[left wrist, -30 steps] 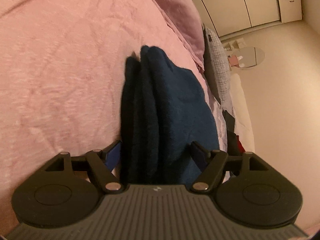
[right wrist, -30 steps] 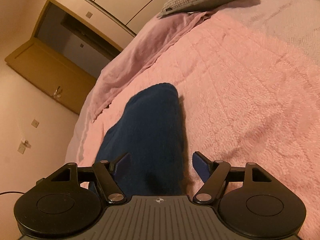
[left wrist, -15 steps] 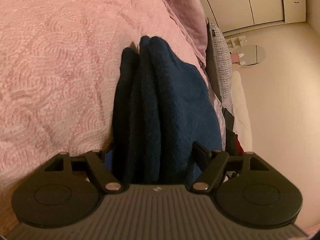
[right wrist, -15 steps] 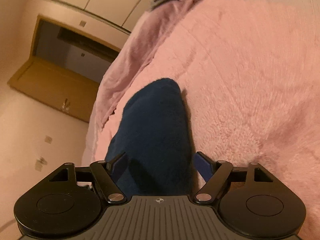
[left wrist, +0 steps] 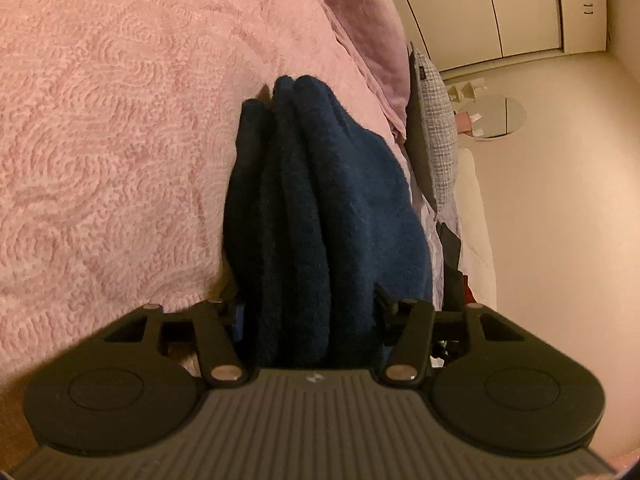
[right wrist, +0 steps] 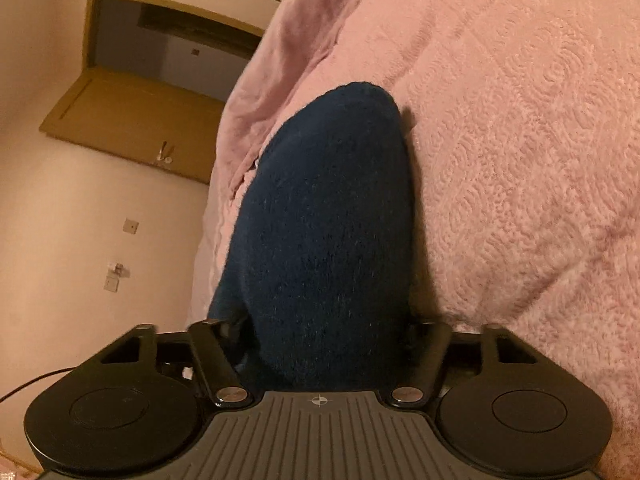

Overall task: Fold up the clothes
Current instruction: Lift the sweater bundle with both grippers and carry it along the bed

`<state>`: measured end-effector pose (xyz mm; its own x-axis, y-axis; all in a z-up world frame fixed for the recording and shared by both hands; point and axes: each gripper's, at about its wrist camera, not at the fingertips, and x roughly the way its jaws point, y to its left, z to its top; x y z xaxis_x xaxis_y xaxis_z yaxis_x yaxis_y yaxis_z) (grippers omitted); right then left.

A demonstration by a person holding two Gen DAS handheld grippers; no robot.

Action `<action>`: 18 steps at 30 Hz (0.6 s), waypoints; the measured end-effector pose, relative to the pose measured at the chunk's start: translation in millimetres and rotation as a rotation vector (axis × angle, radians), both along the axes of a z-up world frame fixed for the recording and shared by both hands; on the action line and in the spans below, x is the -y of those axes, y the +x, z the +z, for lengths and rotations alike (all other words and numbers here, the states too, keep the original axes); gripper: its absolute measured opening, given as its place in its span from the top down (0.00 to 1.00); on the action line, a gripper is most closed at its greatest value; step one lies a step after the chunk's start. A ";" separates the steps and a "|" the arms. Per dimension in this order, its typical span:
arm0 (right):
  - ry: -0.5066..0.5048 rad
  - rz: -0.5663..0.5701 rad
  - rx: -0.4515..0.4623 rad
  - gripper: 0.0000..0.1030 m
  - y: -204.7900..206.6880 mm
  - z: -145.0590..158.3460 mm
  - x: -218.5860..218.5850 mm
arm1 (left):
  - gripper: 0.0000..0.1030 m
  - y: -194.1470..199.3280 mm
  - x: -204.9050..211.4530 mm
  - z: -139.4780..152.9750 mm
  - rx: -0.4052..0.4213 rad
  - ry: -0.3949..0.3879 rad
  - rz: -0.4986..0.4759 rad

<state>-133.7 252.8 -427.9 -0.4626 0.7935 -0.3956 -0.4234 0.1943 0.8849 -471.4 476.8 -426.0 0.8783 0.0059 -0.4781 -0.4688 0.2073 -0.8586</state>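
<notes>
Folded navy garment [left wrist: 328, 216] runs lengthwise away from both cameras.

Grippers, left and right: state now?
Left gripper: closed on the folded navy garment.
Right gripper: closed on the same navy garment.

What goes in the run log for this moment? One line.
step: folding | left gripper: shut on blue garment | right gripper: shut on blue garment | garment: bunched in layers, over pink blanket

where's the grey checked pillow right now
In the left wrist view, the grey checked pillow stands on edge right of the folded navy garment, beside the pink blanket.
</notes>
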 end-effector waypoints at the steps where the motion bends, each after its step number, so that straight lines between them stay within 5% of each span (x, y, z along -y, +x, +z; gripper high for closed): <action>1: -0.011 0.005 0.002 0.47 0.2 4.7 -1.5 | 0.56 0.7 0.9 4.9 -0.005 0.003 0.003; 6: -0.048 0.010 -0.033 0.52 10.4 38.7 -0.6 | 0.58 12.4 14.1 54.0 -0.037 0.046 0.018; 11: -0.082 -0.005 -0.084 0.53 28.0 85.2 9.5 | 0.59 18.6 26.2 105.9 -0.031 -0.002 0.034; 18: -0.074 0.051 -0.076 0.53 11.7 171.8 -13.0 | 0.59 -26.8 13.0 171.5 -0.006 -0.004 0.111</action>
